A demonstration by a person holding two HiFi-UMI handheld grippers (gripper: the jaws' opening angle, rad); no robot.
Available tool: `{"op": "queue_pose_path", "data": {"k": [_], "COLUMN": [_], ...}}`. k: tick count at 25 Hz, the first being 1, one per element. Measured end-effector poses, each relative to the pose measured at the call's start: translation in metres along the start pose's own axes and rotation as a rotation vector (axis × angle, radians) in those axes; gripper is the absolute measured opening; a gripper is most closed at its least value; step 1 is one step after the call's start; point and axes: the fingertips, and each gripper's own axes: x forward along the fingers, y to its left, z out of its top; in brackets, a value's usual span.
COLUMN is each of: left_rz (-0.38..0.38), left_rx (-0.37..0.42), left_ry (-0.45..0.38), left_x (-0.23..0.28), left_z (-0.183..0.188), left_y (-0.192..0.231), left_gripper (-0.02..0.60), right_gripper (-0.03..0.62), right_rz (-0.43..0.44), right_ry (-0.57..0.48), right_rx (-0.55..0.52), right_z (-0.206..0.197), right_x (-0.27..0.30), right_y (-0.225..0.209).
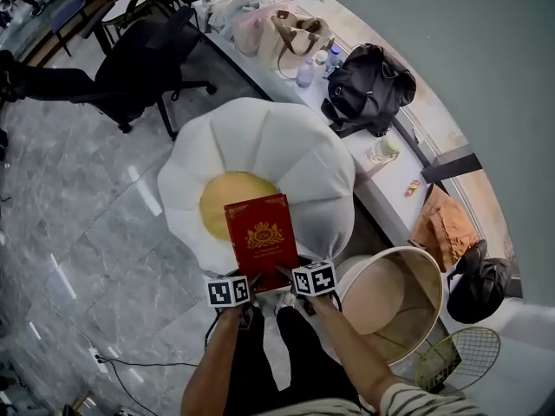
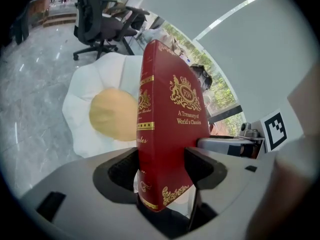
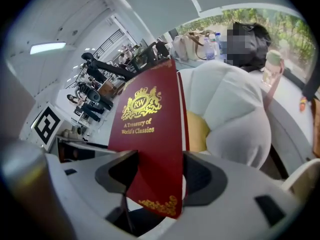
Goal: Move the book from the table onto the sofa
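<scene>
Both claws are clamped on the red book [image 1: 260, 232]: the left claw [image 1: 253, 280] and the right claw [image 1: 284, 273] each pinch its near edge, so the cover juts out ahead of them. It's over the yellow centre [image 1: 227, 199] of the white flower-shaped sofa [image 1: 260, 137]. Whether it's touching the cushion is hard to call from above.
</scene>
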Motion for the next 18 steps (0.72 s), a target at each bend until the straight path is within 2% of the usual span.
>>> {"op": "queue_pose_path", "data": {"k": [4, 18], "left_rz": [-0.005, -0.01], "left_rx": [0.008, -0.066], "left_ry": [-0.004, 0.048], "left_x": [0.024, 0.096], "left_z": [-0.009, -0.021], "left_y": [0.02, 0.085], "left_gripper": [0.296, 0.296], "right_gripper": [0.291, 0.287], "right_rz": [0.002, -0.031], "right_ry": [0.023, 0.07], "right_rx": [0.001, -0.001], "right_z": [-0.013, -0.035], "right_x": [0.026, 0.112], "right_y": [-0.013, -0.051]}}
